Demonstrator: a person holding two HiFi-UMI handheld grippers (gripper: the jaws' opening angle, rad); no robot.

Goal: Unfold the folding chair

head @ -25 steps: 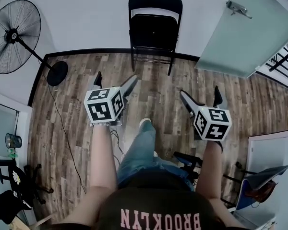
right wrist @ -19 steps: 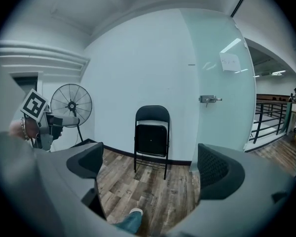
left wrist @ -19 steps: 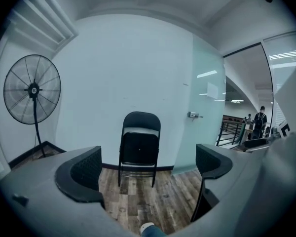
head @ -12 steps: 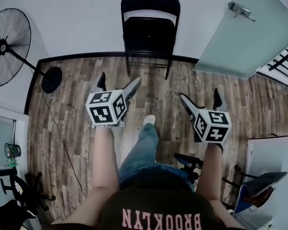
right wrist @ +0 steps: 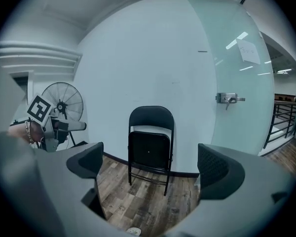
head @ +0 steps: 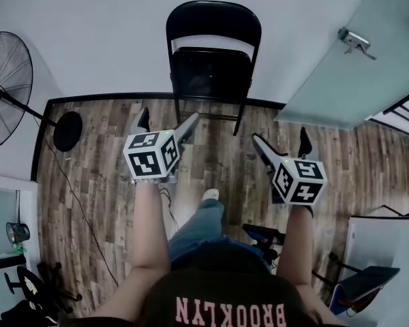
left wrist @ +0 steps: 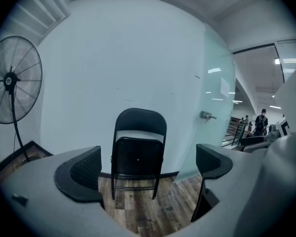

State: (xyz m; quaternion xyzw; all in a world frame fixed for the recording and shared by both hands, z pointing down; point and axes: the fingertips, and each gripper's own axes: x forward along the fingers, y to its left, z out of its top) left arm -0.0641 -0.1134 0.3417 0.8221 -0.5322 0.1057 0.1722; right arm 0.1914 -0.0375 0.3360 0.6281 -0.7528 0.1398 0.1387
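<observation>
The black folding chair [head: 213, 67] stands folded against the white wall [head: 109, 39], its seat panel flipped up flat under the backrest and its legs on the wood-plank floor [head: 218, 159] at the dark baseboard. The person faces it with both arms held forward, a gripper in each hand. The left gripper [head: 167, 120] has its jaws spread wide with nothing between them; in its own view the chair shows in the gap, well beyond the tips. The right gripper [head: 281, 138] is likewise wide open and holds nothing, and the chair again appears between its jaws, well away from them. Neither gripper touches the chair. A pedestal fan [head: 5, 90] stands to the left of the chair, its round base on the floor near the wall. To the right is a frosted glass door [head: 327, 80] with a metal handle [head: 355, 41]. One of the person's shoes [head: 208, 195] shows on the floor between the two arms.
</observation>
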